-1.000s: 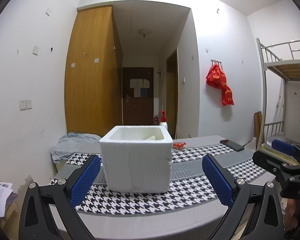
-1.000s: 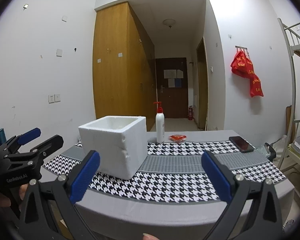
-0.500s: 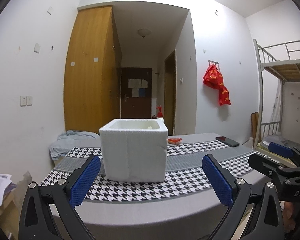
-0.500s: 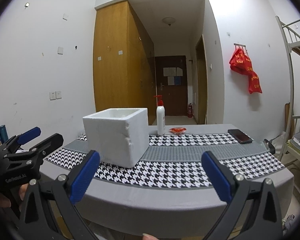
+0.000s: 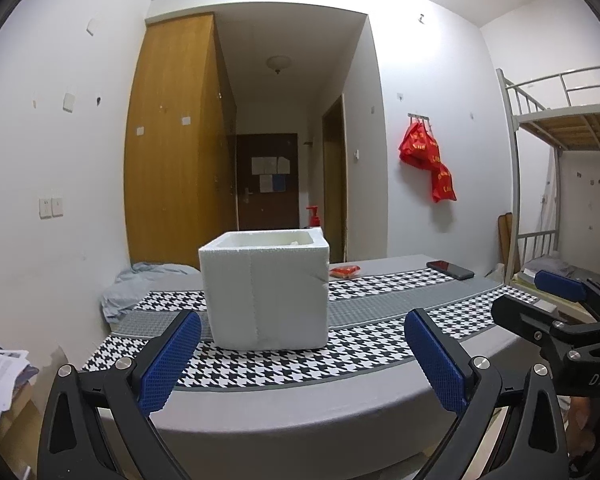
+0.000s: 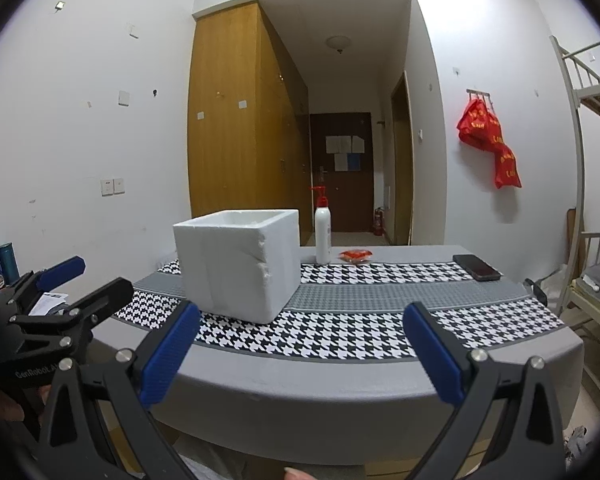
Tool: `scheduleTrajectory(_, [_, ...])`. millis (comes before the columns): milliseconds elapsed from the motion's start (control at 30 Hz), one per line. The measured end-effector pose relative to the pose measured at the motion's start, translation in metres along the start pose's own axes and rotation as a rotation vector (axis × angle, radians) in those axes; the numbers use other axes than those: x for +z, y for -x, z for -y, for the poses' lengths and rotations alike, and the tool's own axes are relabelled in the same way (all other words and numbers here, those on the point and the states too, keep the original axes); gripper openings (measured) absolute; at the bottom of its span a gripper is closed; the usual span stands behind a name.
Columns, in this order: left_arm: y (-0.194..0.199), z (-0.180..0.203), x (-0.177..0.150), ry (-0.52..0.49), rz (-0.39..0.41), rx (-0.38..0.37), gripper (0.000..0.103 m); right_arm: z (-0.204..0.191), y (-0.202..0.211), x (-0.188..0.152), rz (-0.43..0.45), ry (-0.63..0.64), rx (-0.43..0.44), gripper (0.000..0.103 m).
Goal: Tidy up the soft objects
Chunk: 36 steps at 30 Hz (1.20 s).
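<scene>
One cubic white foam box [image 5: 265,292] stands on the counter [image 6: 340,376], on its houndstooth-patterned runner [image 6: 340,338]. Behind it: one pump bottle [image 6: 323,236], one red packet [image 6: 356,255], one phone [image 6: 477,267]. Left claw [image 5: 300,360] and right claw [image 6: 300,358], ribbed blue pads, both spread and empty.

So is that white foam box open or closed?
Open: the white foam box stands upright with no lid, its inner walls showing. Contents cannot be told.
</scene>
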State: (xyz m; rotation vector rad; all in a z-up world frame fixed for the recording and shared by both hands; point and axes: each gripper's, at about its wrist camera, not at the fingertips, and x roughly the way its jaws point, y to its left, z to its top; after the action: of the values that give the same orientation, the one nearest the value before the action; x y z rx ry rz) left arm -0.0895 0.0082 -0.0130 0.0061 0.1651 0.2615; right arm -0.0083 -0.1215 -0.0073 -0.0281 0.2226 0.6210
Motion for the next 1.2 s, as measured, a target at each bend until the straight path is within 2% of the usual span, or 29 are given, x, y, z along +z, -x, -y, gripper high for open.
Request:
scheduleTrajectory(333, [-0.008, -0.002, -0.005, 0.006, -0.029, -0.005, 0.102, 0.001, -0.012, -0.005, -0.036, -0.01, 0.004, 0.103])
scheduleTrajectory(633, [-0.003, 0.001, -0.005, 0.002, -0.018, -0.003, 0.102, -0.001, -0.008, -0.005, -0.031, 0.003, 0.009, 0.103])
scheduleTrajectory(1200, [-0.003, -0.005, -0.003, 0.015, -0.014, 0.055, 0.102, -0.002, -0.007, -0.005, -0.029, 0.005, 0.001, 0.103])
